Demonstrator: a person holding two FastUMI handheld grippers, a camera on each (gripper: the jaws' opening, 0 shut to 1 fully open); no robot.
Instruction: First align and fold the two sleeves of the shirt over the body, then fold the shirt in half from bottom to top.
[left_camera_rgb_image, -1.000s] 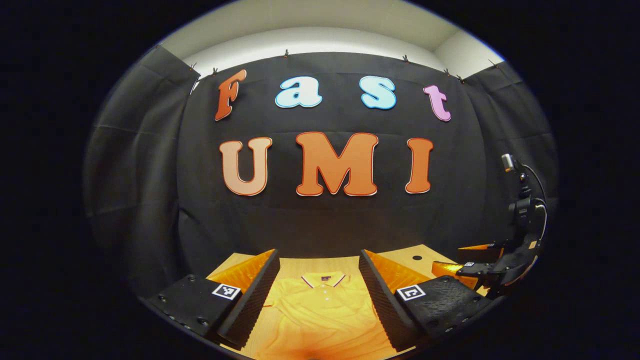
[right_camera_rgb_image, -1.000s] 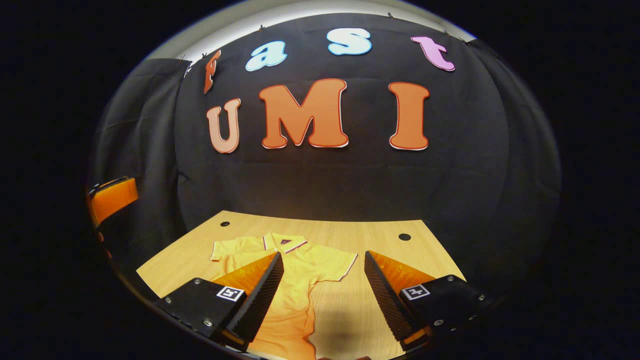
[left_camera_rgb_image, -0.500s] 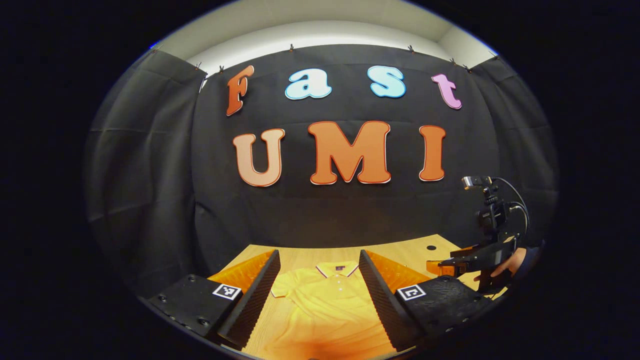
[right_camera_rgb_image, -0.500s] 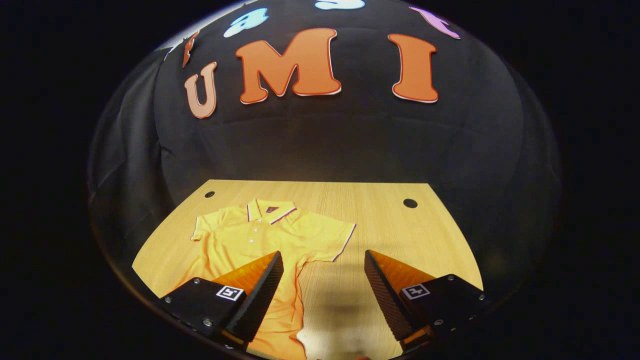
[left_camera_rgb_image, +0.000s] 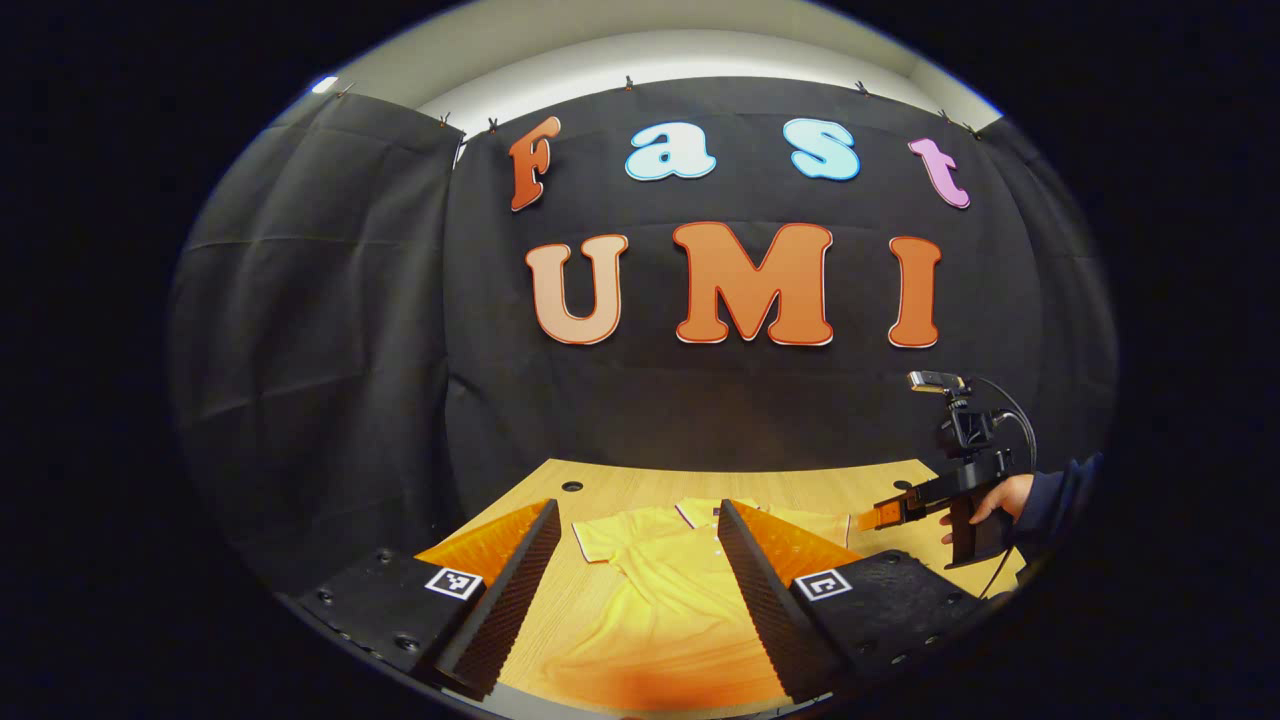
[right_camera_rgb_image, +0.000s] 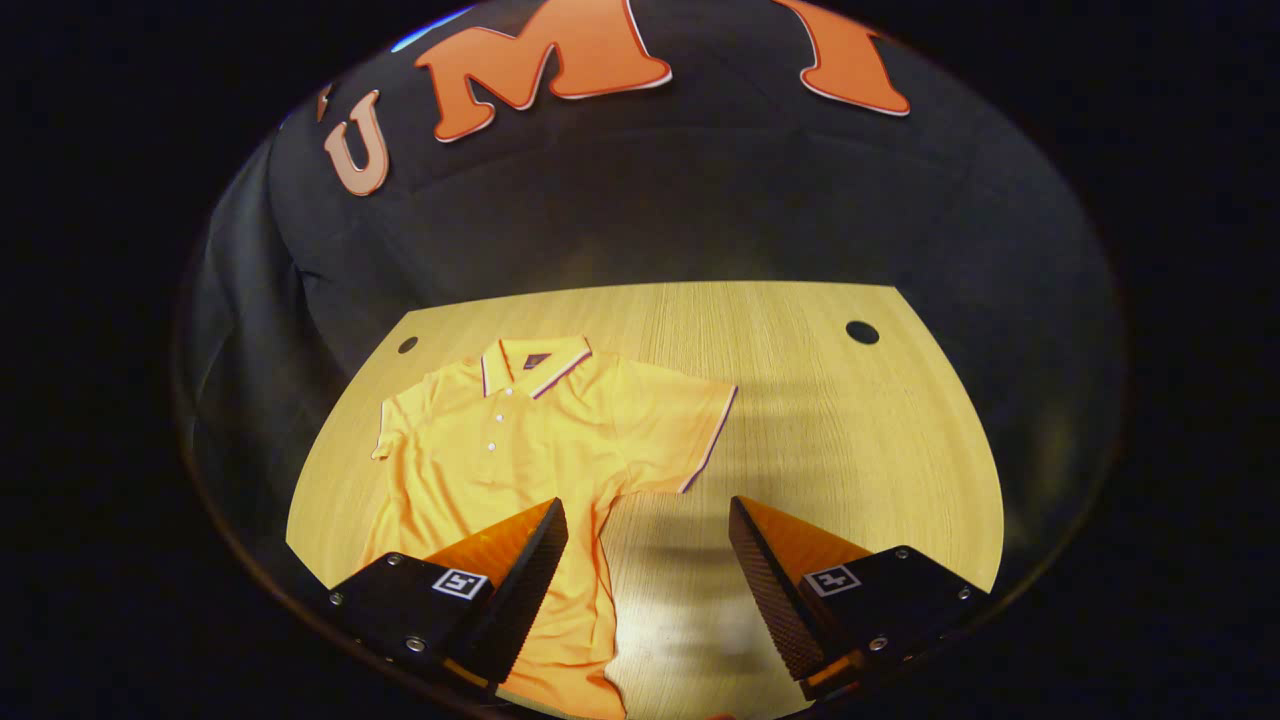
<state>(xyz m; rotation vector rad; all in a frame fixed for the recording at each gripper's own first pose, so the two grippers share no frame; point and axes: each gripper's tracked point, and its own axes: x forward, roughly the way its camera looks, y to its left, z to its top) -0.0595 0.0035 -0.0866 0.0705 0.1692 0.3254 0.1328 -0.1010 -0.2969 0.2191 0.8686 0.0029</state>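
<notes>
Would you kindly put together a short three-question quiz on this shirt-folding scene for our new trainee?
1. True or false: both sleeves of the shirt are already folded over its body.
2. Multiple choice: the right gripper is (a) shut on a sleeve, (b) open above the table, (c) shut on the collar.
3. Short answer: in the left gripper view, what holds the other gripper at the right edge?

Key
1. False: both sleeves lie spread out flat.
2. b: its fingers stand wide apart, holding nothing.
3. A hand in a dark sleeve; the left gripper is open too.
</notes>
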